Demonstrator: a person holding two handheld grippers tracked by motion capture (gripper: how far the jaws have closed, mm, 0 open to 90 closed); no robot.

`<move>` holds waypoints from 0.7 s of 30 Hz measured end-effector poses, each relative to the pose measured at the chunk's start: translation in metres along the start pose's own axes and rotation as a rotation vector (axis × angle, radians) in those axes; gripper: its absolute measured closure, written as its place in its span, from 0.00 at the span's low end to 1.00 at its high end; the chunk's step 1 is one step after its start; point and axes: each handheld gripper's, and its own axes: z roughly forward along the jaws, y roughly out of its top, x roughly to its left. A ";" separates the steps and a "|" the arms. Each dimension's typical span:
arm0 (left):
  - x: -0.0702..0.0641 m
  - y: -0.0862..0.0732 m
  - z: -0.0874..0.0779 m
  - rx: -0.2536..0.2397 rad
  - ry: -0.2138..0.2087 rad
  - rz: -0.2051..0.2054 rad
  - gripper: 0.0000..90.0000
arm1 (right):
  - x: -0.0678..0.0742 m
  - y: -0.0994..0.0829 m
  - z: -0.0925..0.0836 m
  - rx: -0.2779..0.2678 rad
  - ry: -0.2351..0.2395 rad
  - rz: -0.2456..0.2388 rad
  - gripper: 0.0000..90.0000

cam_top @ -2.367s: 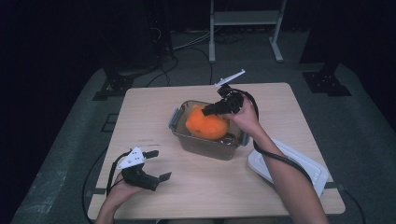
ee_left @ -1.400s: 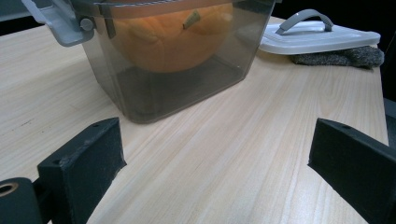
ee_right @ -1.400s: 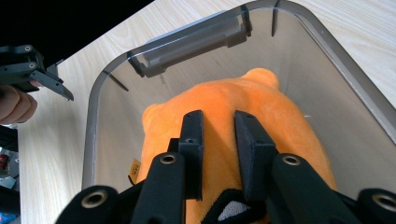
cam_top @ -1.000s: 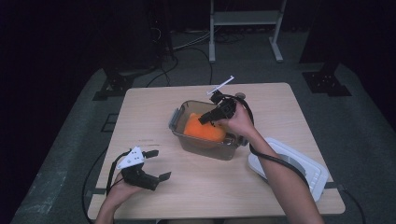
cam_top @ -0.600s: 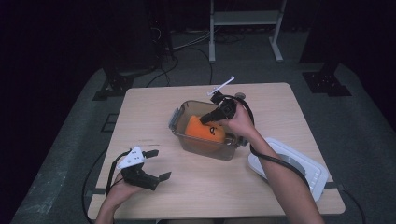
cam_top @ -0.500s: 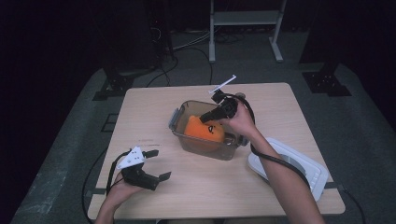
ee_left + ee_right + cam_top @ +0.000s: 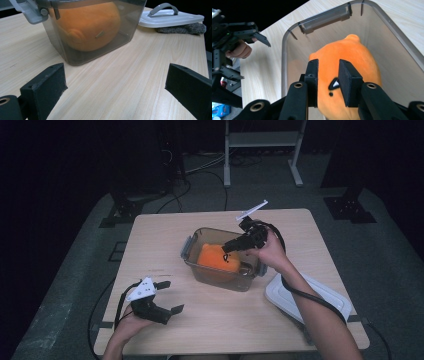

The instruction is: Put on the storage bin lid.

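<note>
two grippers are at work over a pale wooden table (image 7: 165, 240). the right gripper (image 7: 229, 246) hovers at the centre of the high view, above the rim of a clear plastic storage box (image 7: 192, 247), held by a hand (image 7: 272, 252) that comes in from the lower right. its jaws have just been opening a little; in the right gripper view (image 7: 327, 71) they stand a narrow gap apart above the orange plush toy (image 7: 357, 57), and i see nothing pinched between the pads, so the toy looks released. the plush toy (image 7: 218, 258) lies inside the box, filling most of its floor, and in the left gripper view it presses round and orange (image 7: 87, 25) against the near wall of the box (image 7: 125, 27), below a grey latch (image 7: 30, 11) at the upper left.

the left gripper (image 7: 166, 296) rests low at the lower left of the high view, well apart from the box, jaws spread wide with only bare table between them (image 7: 115, 85). the box's white lid (image 7: 305, 295) lies flat at the lower right of the table, near the box; in the left gripper view it sits at the upper right (image 7: 172, 18), with something grey and woolly (image 7: 182, 28) just under its edge.
</note>
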 end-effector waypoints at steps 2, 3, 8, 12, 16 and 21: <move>0.000 0.000 0.000 -0.001 0.001 0.000 0.03 | 0.001 -0.004 -0.008 -0.010 0.000 -0.003 0.75; 0.000 0.000 0.000 -0.001 0.001 0.000 0.03 | 0.002 -0.006 -0.014 -0.012 -0.001 -0.005 0.75; -0.001 0.000 0.002 0.005 -0.003 0.004 0.03 | 0.004 -0.017 -0.032 -0.031 -0.016 -0.019 0.72; -0.001 0.001 0.002 0.008 -0.005 0.009 0.03 | 0.003 -0.027 -0.046 -0.040 -0.026 -0.015 0.70; 0.000 0.000 0.002 0.010 -0.001 0.003 0.03 | 0.000 -0.038 -0.058 -0.057 -0.033 -0.008 0.68; 0.000 -0.001 0.002 0.013 0.001 0.004 0.03 | -0.004 -0.054 -0.073 -0.071 -0.041 0.008 0.64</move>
